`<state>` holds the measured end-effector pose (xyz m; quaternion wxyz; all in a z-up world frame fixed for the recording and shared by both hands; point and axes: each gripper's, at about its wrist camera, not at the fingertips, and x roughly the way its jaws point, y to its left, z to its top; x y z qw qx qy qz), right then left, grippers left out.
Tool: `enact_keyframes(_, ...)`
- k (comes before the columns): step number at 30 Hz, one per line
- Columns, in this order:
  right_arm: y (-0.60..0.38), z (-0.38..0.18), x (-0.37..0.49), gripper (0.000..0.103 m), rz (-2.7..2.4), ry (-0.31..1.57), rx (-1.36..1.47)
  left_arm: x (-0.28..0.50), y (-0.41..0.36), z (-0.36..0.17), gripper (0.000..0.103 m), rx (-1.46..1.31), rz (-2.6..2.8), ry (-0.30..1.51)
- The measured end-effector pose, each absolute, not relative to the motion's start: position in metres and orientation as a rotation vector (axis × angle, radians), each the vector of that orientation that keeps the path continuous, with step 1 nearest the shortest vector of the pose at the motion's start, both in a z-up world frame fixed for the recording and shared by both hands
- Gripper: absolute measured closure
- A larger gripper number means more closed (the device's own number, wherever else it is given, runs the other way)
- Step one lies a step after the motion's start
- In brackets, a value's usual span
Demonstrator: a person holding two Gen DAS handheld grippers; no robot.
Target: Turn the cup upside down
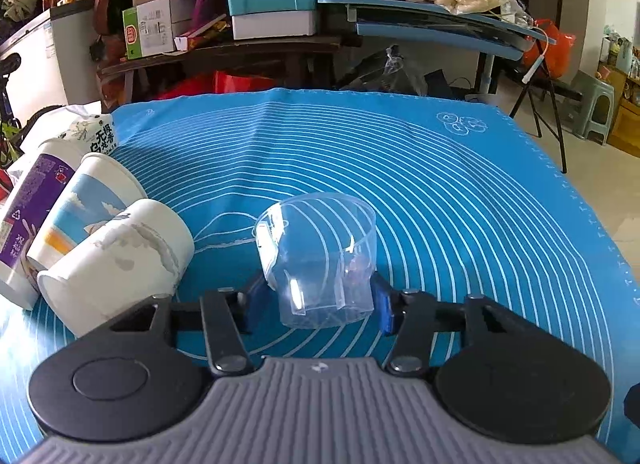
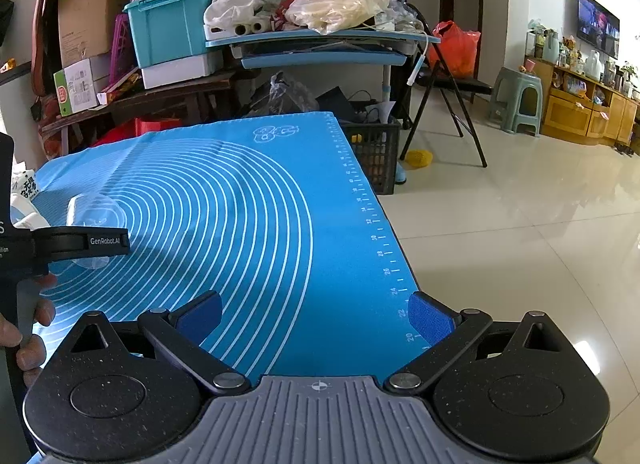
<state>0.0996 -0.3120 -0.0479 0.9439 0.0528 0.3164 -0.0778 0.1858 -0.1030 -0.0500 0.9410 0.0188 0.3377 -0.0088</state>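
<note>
A clear plastic cup sits between the blue pads of my left gripper, which is shut on its lower part. The cup is tilted, its wide mouth pointing away and up, just above the blue mat. In the right wrist view the same cup shows at the far left behind the left gripper's black arm. My right gripper is open and empty, low over the mat's right part.
Three paper cups lie on their sides at the mat's left: a white one, a blue-and-white one and a purple one. The mat's right edge drops to tiled floor. Cluttered shelves stand behind.
</note>
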Motion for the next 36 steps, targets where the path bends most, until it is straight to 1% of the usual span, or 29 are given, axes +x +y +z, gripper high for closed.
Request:
enact_keyframes(11, -0.306, -0.036, 0.088, 0.002, -0.161, 0.631, 0.105, 0.161, -0.100, -0.033, 0.050, 0.088, -0.068, 0.642)
enact_keyframes(16, -0.300, -0.030, 0.076, 0.002, -0.158, 0.621, 0.105, 0.135, -0.091, -0.017, 0.050, 0.097, -0.109, 0.627)
enact_keyframes(23, -0.285, -0.023, 0.052, 0.002, -0.139, 0.614, 0.100, 0.098, -0.068, -0.001, 0.050, 0.078, -0.145, 0.651)
enact_keyframes(30, -0.261, -0.014, 0.027, 0.002, -0.113, 0.608, 0.079, 0.075, -0.049, -0.009, 0.050, 0.037, -0.151, 0.720)
enact_keyframes(36, -0.246, -0.014, 0.010, 0.002, -0.105, 0.632, 0.056, 0.060, -0.045, -0.031, 0.050, -0.003, -0.188, 0.793)
